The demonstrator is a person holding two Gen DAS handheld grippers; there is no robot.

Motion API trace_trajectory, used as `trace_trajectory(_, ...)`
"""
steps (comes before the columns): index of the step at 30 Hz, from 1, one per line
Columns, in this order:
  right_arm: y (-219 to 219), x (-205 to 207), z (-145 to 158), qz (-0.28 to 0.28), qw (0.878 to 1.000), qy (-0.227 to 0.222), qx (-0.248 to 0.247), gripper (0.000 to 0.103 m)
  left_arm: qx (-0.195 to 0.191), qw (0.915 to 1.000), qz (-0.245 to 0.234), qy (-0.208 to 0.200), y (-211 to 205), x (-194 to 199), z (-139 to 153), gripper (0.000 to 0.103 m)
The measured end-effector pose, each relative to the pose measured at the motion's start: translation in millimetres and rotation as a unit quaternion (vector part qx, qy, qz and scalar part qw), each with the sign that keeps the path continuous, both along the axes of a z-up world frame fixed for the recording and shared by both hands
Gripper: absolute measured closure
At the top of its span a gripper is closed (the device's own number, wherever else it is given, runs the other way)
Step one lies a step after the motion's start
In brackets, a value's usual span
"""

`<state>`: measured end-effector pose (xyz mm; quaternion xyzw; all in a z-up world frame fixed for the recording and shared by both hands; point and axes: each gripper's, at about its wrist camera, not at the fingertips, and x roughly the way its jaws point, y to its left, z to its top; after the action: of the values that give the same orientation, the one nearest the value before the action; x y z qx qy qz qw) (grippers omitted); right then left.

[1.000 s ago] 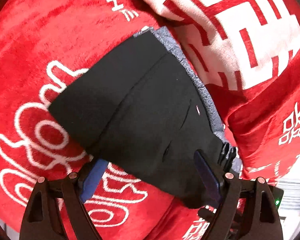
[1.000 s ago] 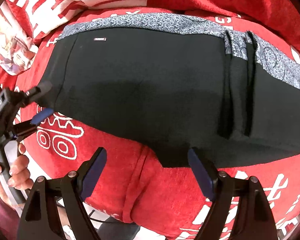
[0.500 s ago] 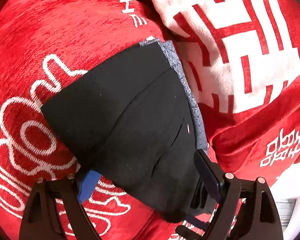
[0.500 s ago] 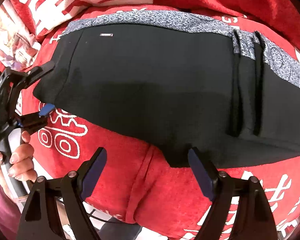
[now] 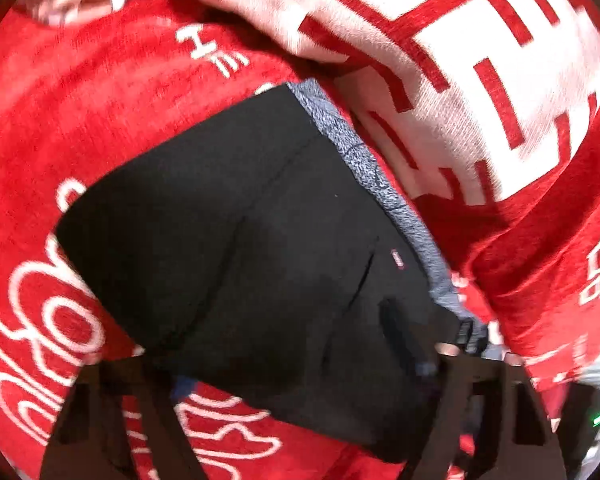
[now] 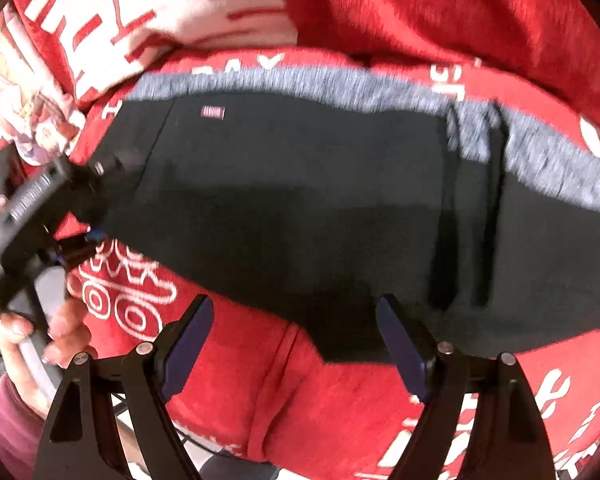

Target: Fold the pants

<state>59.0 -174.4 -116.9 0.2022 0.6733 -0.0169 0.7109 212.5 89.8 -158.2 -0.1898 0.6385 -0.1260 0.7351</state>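
Black pants (image 5: 240, 248) with a grey waistband (image 5: 364, 164) lie folded flat on a red blanket (image 5: 80, 100). In the left wrist view my left gripper (image 5: 296, 364) is open, its jaws straddling the near edge of the pants. In the right wrist view the pants (image 6: 300, 208) stretch across the frame, drawstrings (image 6: 472, 216) at the right. My right gripper (image 6: 292, 340) is open and empty, just short of the pants' near edge. The left gripper (image 6: 80, 204) shows at the left there, one finger above and one below the pants' end.
A white and red patterned blanket (image 5: 460, 60) is bunched behind the pants. The red blanket (image 6: 300, 400) hangs over the near edge of the bed. The person's hand (image 6: 40, 340) holds the left gripper at lower left.
My left gripper has moved forward over the pants' end, so the cloth now lies between its jaws. The right gripper has edged closer to the near hem.
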Motion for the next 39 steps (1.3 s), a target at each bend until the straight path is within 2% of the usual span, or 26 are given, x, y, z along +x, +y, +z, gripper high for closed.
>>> trace_trajectory(1,-4,5,4,0.004,1.000,-0.007,-0.005,0.017,0.047,0.9987,-0.020,-0.009,-7,0,2,0.062)
trace_trajectory(2,-8,11,8,0.007,1.000,-0.013,-0.009,0.017,0.073,0.9964,-0.039,-0.018,-10,-2,3,0.063)
trace_trajectory(4,-16,26,17,0.011,1.000,-0.025,-0.012,0.017,0.101,0.9917,-0.065,-0.045,-19,-6,9,0.067)
trace_trajectory(5,-18,33,21,0.012,0.999,-0.030,-0.009,0.017,0.136,0.9826,-0.100,-0.077,-31,-12,15,0.067)
trace_trajectory(7,-24,50,33,0.015,0.999,-0.043,-0.001,0.017,0.199,0.9581,-0.159,-0.131,-53,-26,22,0.068)
trace_trajectory(8,-25,60,38,0.019,0.999,-0.048,0.004,0.017,0.237,0.9375,-0.195,-0.165,-66,-36,24,0.068)
trace_trajectory(9,-25,71,42,0.023,0.998,-0.051,0.012,0.017,0.260,0.9227,-0.217,-0.185,-74,-44,24,0.068)
trace_trajectory(10,-24,79,45,0.026,0.998,-0.053,0.022,0.017,0.288,0.9017,-0.245,-0.210,-83,-54,23,0.068)
trace_trajectory(13,-13,110,49,0.047,0.995,-0.040,0.081,0.017,0.333,0.8610,-0.291,-0.252,-96,-71,19,0.068)
trace_trajectory(15,5,133,50,0.070,0.991,-0.028,0.106,0.017,0.350,0.8416,-0.311,-0.270,-102,-77,19,0.068)
trace_trajectory(17,28,154,50,0.110,0.986,-0.017,0.122,0.017,0.356,0.8310,-0.322,-0.280,-102,-81,19,0.068)
trace_trajectory(19,54,171,50,0.152,0.980,-0.004,0.132,0.017,0.360,0.8259,-0.328,-0.285,-104,-82,19,0.068)
trace_trajectory(22,90,186,42,0.194,0.971,0.022,0.141,0.017,0.363,0.8246,-0.327,-0.285,-106,-82,19,0.068)
trace_trajectory(27,126,200,12,0.233,0.962,0.080,0.121,0.019,0.367,0.8210,-0.326,-0.292,-110,-87,19,0.068)
trace_trajectory(28,126,200,6,0.234,0.961,0.096,0.115,0.032,0.367,0.8212,-0.326,-0.291,-111,-88,19,0.068)
trace_trajectory(29,126,199,-4,0.232,0.959,0.117,0.112,0.048,0.363,0.8248,-0.328,-0.283,-111,-87,19,0.068)
trace_trajectory(30,123,198,-9,0.222,0.960,0.126,0.118,0.071,0.360,0.8267,-0.329,-0.280,-112,-87,20,0.068)
trace_trajectory(31,116,197,-12,0.204,0.962,0.127,0.128,0.082,0.359,0.8255,-0.329,-0.286,-114,-89,23,0.068)
trace_trajectory(36,83,177,13,0.178,0.968,0.066,0.162,0.085,0.346,0.8179,-0.333,-0.317,-128,-102,51,0.068)
trace_trajectory(39,58,156,38,0.162,0.968,0.022,0.188,0.085,0.330,0.8177,-0.332,-0.335,-142,-113,76,0.067)
